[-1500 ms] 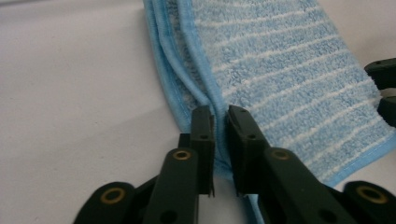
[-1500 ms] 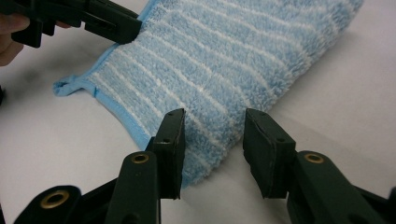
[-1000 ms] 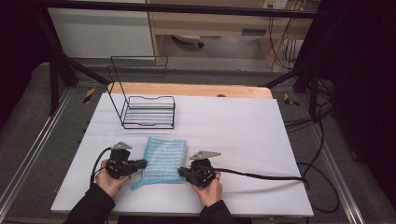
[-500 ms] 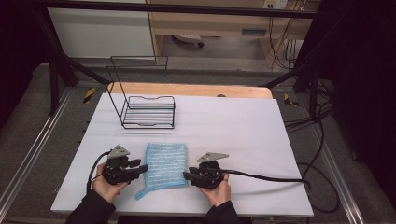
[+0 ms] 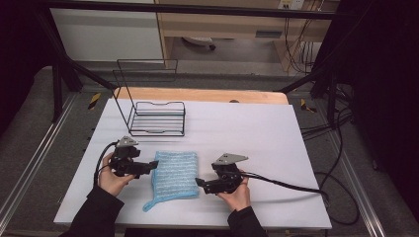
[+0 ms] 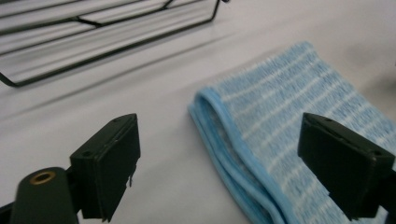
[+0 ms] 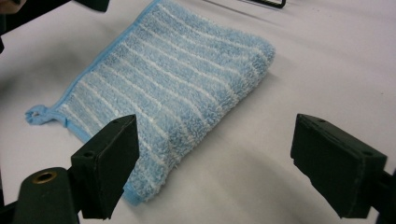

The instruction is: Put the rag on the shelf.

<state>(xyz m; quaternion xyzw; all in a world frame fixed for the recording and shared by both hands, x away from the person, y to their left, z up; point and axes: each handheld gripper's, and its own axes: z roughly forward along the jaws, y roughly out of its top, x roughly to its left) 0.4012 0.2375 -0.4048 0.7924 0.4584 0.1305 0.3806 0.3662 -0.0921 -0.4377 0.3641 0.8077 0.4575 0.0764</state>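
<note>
A white-topped table [image 5: 257,133] stands on grey floor [image 5: 29,133], wooden furniture [image 5: 222,22] behind it.

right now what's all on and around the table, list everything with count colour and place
towel: one, light blue with white stripes, folded flat on the near middle of the table, between the two grippers, touched by neither
wire rack: one, black, far left part of the table
table: one, white top with a wooden strip at the far edge
cables: several, black, on the floor to the right
left gripper: one, black, jaws just opened, nothing between them, at the towel's left edge
right gripper: one, black, jaws just opened, nothing between them, at the towel's right edge
hands: two, one holding each gripper, dark sleeves
</note>
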